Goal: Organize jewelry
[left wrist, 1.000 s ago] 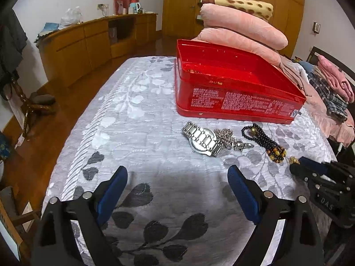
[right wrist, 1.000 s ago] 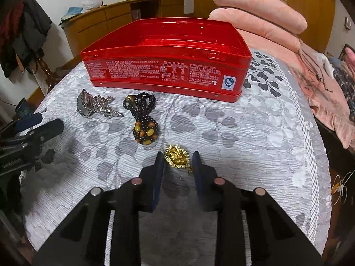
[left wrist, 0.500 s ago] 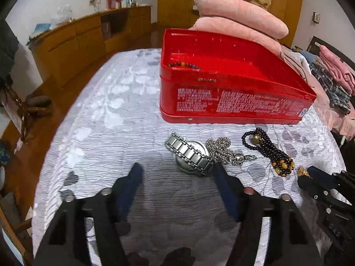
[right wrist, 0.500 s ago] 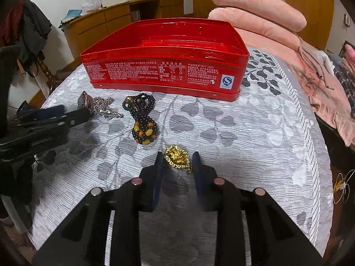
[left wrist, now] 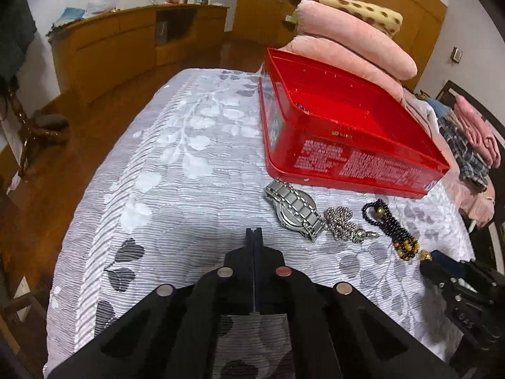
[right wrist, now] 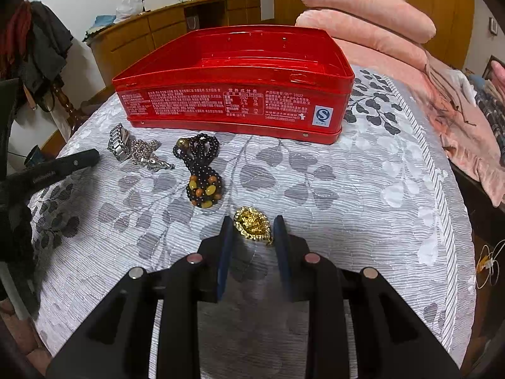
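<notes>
Left wrist view: left gripper (left wrist: 254,232), jaws pressed together on nothing, over grey leaf-patterned bedspread (left wrist: 176,170). Steel-link wristwatch (left wrist: 293,210), silver ball chain (left wrist: 342,222) and dark beaded bracelet (left wrist: 391,230) lie before open red metal tin (left wrist: 350,158).

Right wrist view: right gripper (right wrist: 254,225), jaws narrowly parted around gold pendant (right wrist: 252,222); contact cannot be told.

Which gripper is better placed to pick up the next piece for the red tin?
Right. The right gripper already straddles the gold pendant, its jaws standing close either side. The left gripper is shut on nothing, short of the watch.
</notes>
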The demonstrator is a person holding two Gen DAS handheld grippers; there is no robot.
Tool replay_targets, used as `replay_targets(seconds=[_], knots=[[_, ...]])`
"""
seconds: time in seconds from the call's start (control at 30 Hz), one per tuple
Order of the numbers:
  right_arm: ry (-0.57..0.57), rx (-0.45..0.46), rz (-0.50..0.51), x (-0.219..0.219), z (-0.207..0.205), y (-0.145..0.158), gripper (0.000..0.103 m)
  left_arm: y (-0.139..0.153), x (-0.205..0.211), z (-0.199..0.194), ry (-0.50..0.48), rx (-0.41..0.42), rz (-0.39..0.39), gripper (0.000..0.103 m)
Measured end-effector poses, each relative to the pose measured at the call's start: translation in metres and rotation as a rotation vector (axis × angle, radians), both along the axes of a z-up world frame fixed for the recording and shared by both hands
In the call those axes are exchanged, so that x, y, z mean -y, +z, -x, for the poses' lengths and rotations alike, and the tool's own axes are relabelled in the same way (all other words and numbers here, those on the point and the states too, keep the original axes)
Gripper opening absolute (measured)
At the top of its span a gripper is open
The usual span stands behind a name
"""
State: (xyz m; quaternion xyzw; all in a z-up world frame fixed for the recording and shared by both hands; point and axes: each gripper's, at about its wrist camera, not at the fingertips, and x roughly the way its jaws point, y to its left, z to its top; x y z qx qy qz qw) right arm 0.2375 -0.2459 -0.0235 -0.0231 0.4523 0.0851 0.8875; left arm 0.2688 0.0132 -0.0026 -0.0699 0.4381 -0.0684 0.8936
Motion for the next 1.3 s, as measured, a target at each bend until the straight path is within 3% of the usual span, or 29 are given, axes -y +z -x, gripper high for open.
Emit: replay_targets(seconds=[0.03, 0.13, 0.47, 0.63, 0.97, 1.2, 1.3], knots=[[-0.001, 0.000, -0.001, 0.000, 0.000, 0.000, 0.026, 0.003, 0.001, 0.000, 0.005, 0.004, 0.005, 0.007], [-0.001, 0.000, 0.001, -0.001, 0.000, 0.000, 0.026, 0.008, 0.010, -0.002, -0.008, -0.001, 0.016, 0.047], [0.003, 0.000, -0.012, 0.001, -0.001, -0.001, 0.026, -0.002, 0.037, -0.036, -0.017, -0.041, -0.036, 0.051], [0.004, -0.001, -0.020, 0.003, -0.001, -0.001, 0.026, -0.002, 0.042, -0.032, -0.057, -0.031, -0.042, 0.031], [0.004, -0.001, -0.021, 0.004, -0.001, -0.001, 0.026, 0.001, 0.021, -0.008, -0.087, -0.027, 0.004, 0.025], [0.003, 0.000, -0.017, 0.003, -0.001, -0.001, 0.026, 0.002, 0.011, -0.001, -0.092, -0.048, 0.022, 0.028], [0.001, 0.001, -0.015, 0.003, -0.001, -0.001, 0.026, 0.003, 0.013, -0.006, -0.077, -0.048, 0.006, 0.046]])
